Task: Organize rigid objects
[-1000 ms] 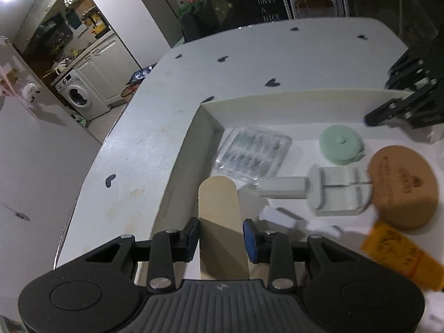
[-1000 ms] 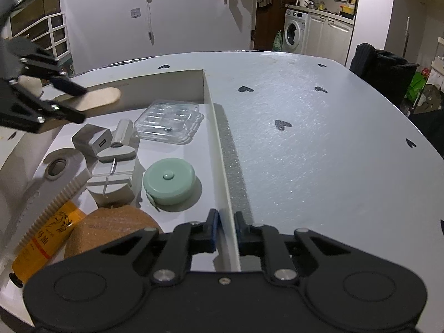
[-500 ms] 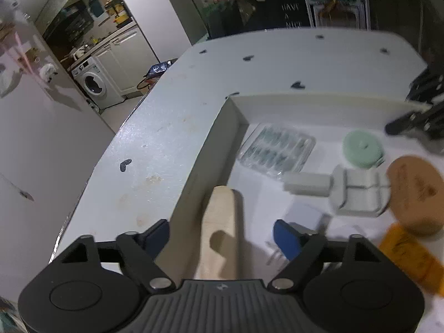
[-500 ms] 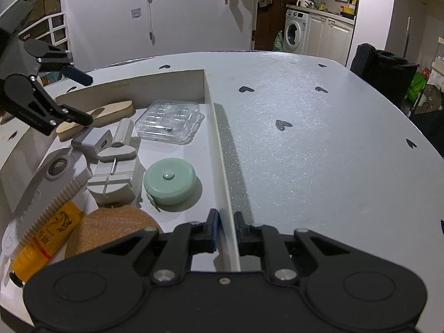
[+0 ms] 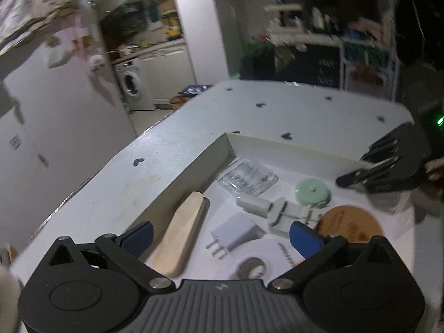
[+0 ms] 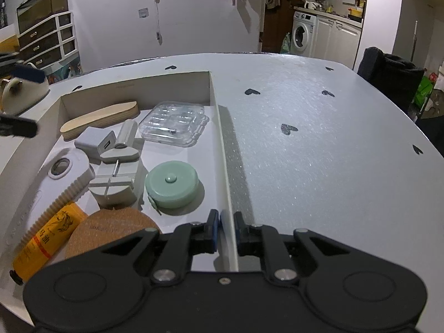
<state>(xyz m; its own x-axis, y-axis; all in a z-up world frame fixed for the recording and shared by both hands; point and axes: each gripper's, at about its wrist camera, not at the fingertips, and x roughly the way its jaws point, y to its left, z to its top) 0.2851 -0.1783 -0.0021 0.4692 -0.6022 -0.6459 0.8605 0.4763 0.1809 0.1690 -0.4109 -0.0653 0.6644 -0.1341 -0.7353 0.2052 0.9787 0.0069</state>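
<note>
A white shallow box (image 6: 133, 84) on the table holds a flat wooden piece (image 6: 100, 116), a clear plastic case (image 6: 174, 123), a white charger (image 6: 95, 144), a grey tool (image 6: 116, 172), a green tape measure (image 6: 172, 184), a cork disc (image 6: 111, 230) and a yellow tube (image 6: 47, 241). My left gripper (image 5: 220, 236) is open and empty, raised above the wooden piece (image 5: 181, 236) that lies along the box wall. My right gripper (image 6: 225, 231) is shut on the box's right wall (image 6: 226, 183).
The white table (image 6: 319, 152) with black heart marks stretches right of the box. A white comb-like device (image 6: 58, 177) lies at the box's left. A washing machine (image 6: 301, 37) and cabinets stand in the background.
My left gripper opened wide, let go of the wooden piece into the box, then lifted and pulled back. The right gripper has not moved.
</note>
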